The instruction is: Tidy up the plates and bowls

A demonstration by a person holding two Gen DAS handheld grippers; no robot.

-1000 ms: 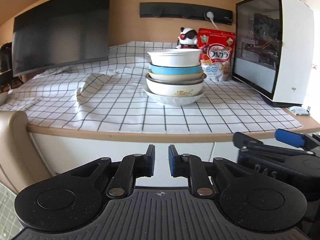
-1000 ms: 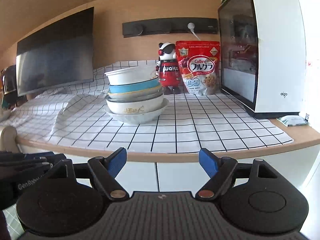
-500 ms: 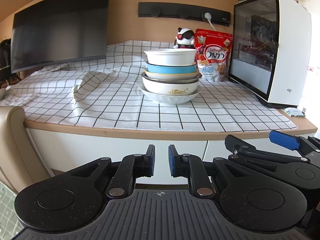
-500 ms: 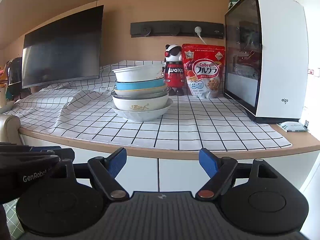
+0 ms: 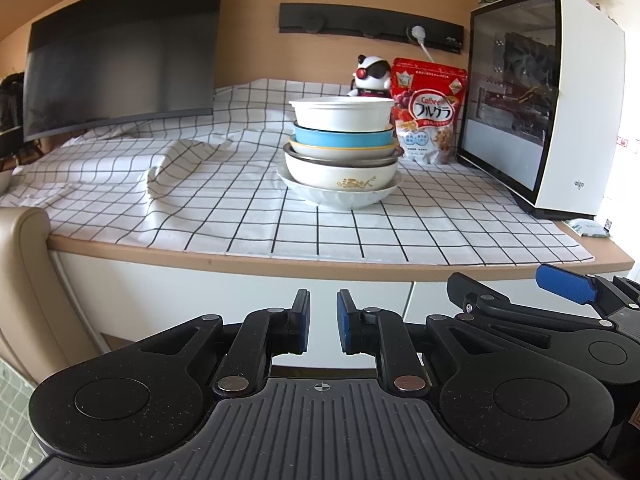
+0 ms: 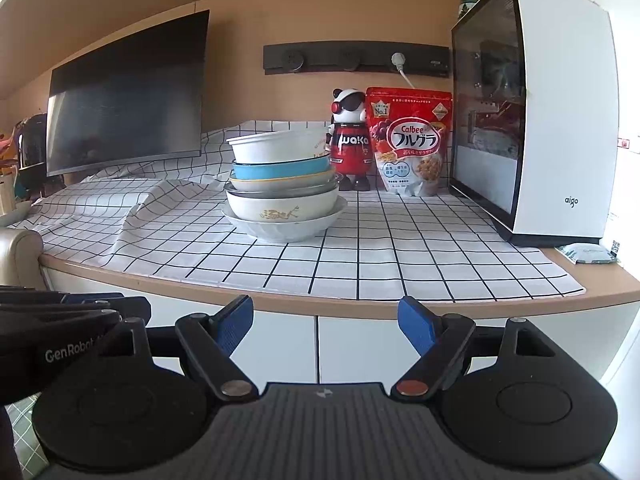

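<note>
A stack of bowls and plates (image 5: 342,152) stands on the checked cloth (image 5: 224,208) in the middle of the counter. Its top is a white bowl (image 5: 342,114), under it a blue bowl (image 5: 344,138), lower a white bowl with gold print (image 5: 340,176), and a wide white plate (image 5: 340,198) at the bottom. The stack (image 6: 284,188) also shows in the right wrist view. My left gripper (image 5: 323,326) is shut and empty, in front of and below the counter edge. To its right, my right gripper (image 6: 326,324) is open and holds nothing.
Behind the stack stand a panda figure (image 6: 350,140) and a red cereal bag (image 6: 408,140). A white computer case (image 6: 532,128) fills the right end, a dark monitor (image 6: 124,100) the back left. The cloth has a raised fold (image 5: 176,164). A beige chair back (image 5: 24,272) is at left.
Both views have shifted only slightly. The stack and the jaws of both grippers stand as before.
</note>
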